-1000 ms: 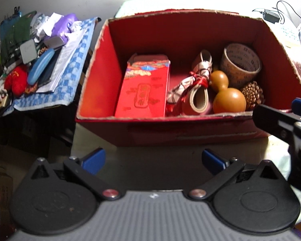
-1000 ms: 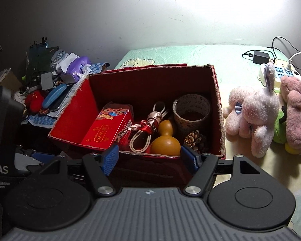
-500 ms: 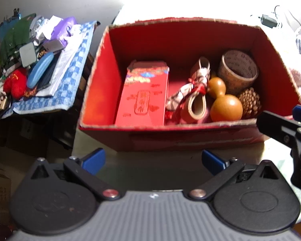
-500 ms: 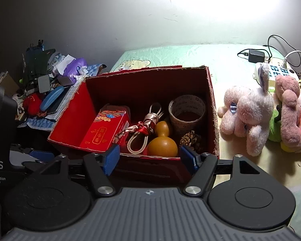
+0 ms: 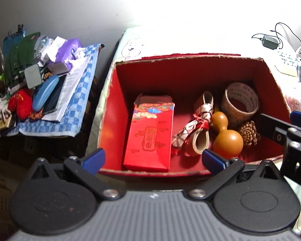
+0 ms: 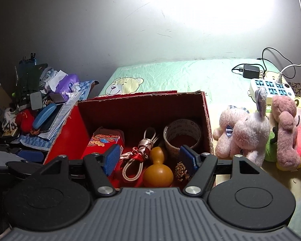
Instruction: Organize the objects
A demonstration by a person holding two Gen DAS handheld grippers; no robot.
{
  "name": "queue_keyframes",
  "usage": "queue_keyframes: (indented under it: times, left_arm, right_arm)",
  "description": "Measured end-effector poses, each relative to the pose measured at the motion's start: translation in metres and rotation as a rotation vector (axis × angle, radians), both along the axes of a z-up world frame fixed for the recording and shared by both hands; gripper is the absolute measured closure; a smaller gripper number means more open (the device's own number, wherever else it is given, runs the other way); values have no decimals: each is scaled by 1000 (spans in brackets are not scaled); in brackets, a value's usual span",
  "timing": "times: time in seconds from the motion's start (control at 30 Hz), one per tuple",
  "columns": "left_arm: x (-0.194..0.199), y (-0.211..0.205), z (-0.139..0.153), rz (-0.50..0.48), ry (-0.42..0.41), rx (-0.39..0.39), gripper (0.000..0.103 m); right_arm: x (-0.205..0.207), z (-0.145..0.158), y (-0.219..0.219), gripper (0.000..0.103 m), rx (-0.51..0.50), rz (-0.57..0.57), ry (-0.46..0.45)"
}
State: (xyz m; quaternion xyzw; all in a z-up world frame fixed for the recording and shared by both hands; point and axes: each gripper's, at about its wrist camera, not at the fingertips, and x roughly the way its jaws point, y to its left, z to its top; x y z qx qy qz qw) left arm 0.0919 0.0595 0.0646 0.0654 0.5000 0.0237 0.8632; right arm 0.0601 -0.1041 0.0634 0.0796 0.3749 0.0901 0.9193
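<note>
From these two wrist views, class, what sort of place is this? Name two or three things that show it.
Most likely a bedroom at home: a mint bear-print bedsheet covers the surface under the red cardboard box, plush toys lie beside it, and a power strip with a charger sits near the wall.

Red cardboard box holds a red packet with gold print, an orange-brown gourd and brown tape roll. Blue-white checked cloth lies left; pale pink plush bunny right, on a mint-green sheet.

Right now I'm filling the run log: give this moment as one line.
left gripper: open, empty | right gripper: open, empty | red box: holds gourd, tape roll, pinecone, red carton
</note>
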Motion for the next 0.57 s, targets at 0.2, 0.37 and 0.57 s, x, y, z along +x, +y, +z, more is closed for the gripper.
queue_keyframes:
  times: [0.2,0.37,0.57]
  left_arm:
    - [13,-2,-8,-18,2,8,1]
    - [21,-2,-13,-42,-10,-12,4]
    - [31,-3,-17,-51,-45,-3,9]
  right_arm:
    - [12,-6,4,33,-16,-18,20]
    - [20,-10,5,33,-34,-38,21]
    - [29,-13,2,34,-35,-69,26]
